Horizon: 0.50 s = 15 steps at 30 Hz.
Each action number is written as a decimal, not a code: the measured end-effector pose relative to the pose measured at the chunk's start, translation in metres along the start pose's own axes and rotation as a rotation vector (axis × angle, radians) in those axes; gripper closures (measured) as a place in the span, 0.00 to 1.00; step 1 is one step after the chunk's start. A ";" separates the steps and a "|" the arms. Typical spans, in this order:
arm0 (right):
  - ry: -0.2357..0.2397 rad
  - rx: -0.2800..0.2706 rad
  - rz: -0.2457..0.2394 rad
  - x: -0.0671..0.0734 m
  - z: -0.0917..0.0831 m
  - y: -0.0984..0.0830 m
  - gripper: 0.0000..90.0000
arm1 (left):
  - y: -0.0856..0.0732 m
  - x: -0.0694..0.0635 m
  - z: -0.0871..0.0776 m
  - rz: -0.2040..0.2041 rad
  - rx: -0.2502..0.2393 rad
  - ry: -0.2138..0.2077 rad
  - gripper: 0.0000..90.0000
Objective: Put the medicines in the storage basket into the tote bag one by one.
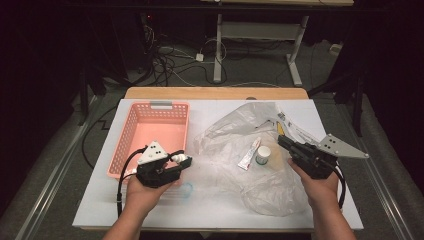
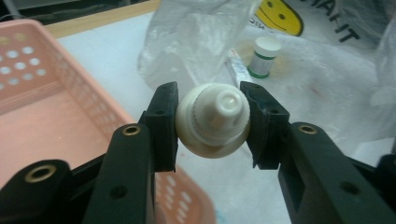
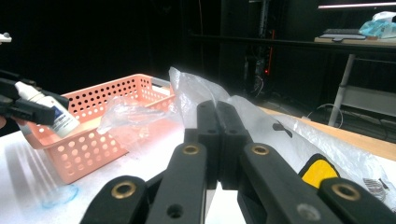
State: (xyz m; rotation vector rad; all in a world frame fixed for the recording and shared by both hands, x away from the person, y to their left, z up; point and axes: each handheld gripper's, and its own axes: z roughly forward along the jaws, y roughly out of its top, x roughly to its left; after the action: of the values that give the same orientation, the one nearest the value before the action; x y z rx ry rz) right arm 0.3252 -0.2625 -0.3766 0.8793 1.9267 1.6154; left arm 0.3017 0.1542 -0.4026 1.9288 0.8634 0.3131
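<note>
1. White plastic, round and smooth: the small bottle (image 2: 212, 122) sits between the pads of my left gripper (image 1: 176, 161), cap end toward the camera, jaws about a third open and pressed on its sides. It hangs at the near right corner of the pink basket (image 1: 131, 131), roughly over the rim.
2. On so curved a body, I judge the bottle could roll or squirt out if I loosen off too soon.
3. Let go here and it may strike the rim and drop on the white table (image 1: 210, 202).
4. My right gripper (image 1: 284, 141) is fully closed, pinching an edge of the clear plastic bag (image 1: 235, 125); a tug could topple the green-banded pot (image 1: 263, 155) beside the tube (image 1: 249, 154).
</note>
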 end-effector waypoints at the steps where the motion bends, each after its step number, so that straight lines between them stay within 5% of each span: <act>1: 0.000 -0.004 -0.005 0.000 0.000 0.000 1.00 | 0.000 -0.002 0.001 0.007 0.004 -0.002 0.64; 15: 0.000 -0.003 -0.006 0.006 0.000 0.002 1.00 | -0.005 -0.030 0.036 0.057 0.065 -0.029 0.64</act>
State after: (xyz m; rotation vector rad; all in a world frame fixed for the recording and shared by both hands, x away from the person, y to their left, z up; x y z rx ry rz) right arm 0.3213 -0.2583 -0.3740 0.8713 1.9250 1.6143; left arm 0.2976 0.1112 -0.4204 2.0159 0.8097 0.2939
